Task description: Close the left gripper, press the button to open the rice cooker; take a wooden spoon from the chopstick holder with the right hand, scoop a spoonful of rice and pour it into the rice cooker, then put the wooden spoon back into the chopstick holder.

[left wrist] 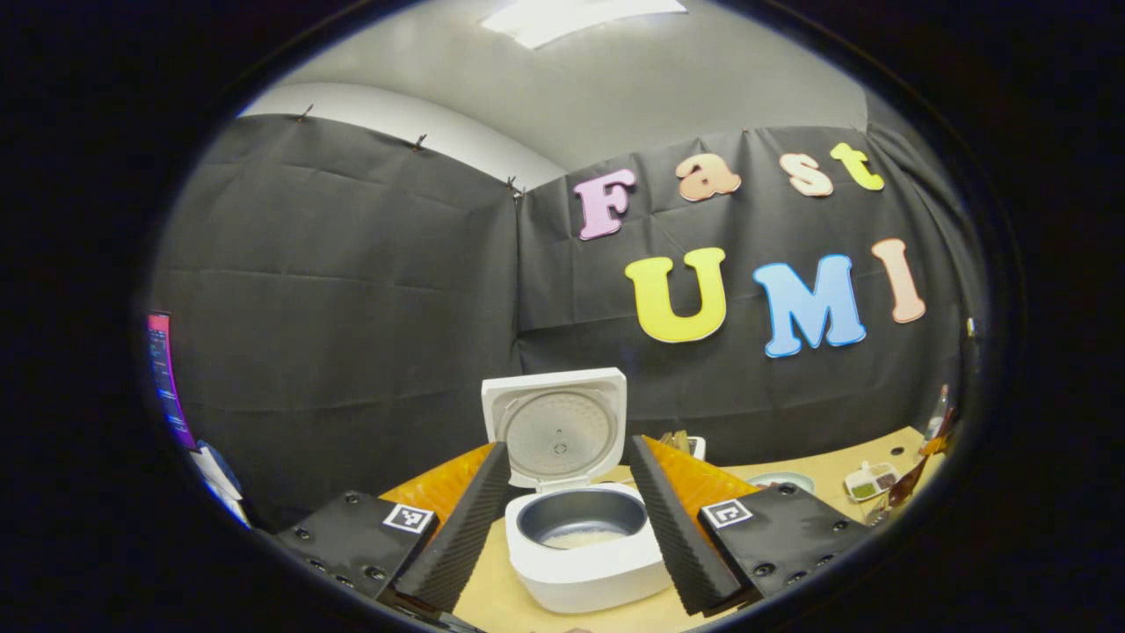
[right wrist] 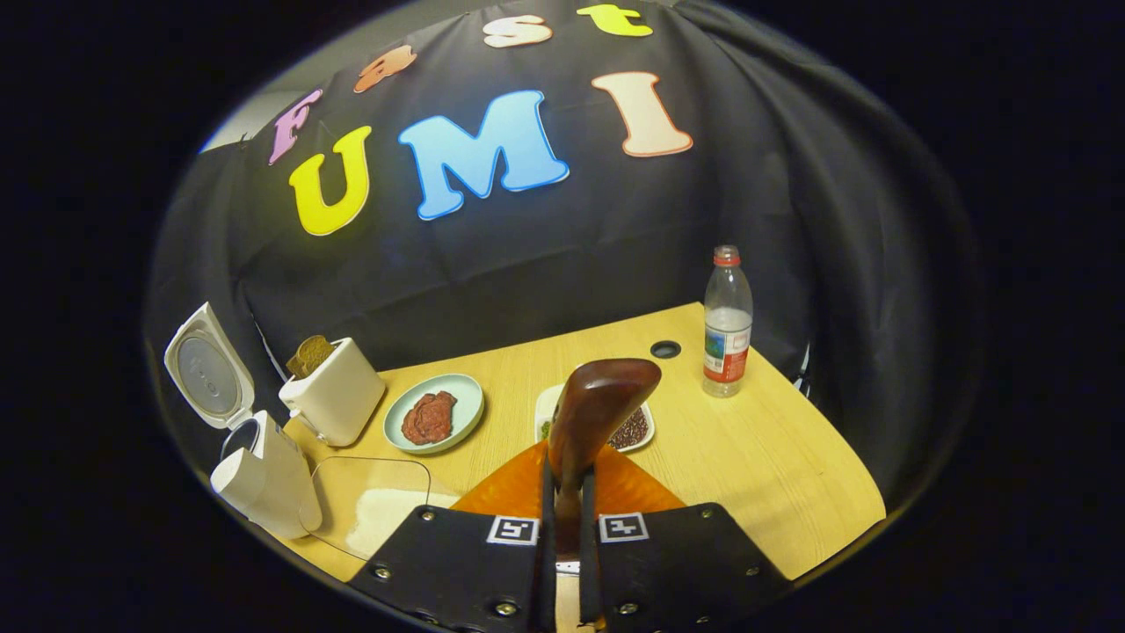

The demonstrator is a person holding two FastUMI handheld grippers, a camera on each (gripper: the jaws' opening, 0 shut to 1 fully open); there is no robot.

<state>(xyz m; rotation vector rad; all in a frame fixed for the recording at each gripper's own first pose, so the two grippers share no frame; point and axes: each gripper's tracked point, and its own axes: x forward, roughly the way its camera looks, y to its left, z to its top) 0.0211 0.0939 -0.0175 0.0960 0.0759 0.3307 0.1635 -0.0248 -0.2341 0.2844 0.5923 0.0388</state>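
Note:
The white rice cooker (left wrist: 584,563) stands with its lid (left wrist: 555,428) raised, and a little rice lies in its grey pot (left wrist: 580,520). My left gripper (left wrist: 569,450) is open, its fingers (left wrist: 461,536) flanking the cooker with nothing between them. My right gripper (right wrist: 565,479) is shut on the handle of the wooden spoon (right wrist: 602,404), whose bowl points up and forward over the table. I cannot tell whether the spoon carries rice. The cooker (right wrist: 264,479) sits far left of it, with the white chopstick holder (right wrist: 336,400) beside it.
A clear container (right wrist: 369,501) with something white in it lies beside the cooker. A green plate with a reddish food (right wrist: 435,413), a divided dish of grains (right wrist: 635,431) and a water bottle (right wrist: 728,321) stand on the wooden table (right wrist: 791,475). A cable hole (right wrist: 665,349) lies near the wall.

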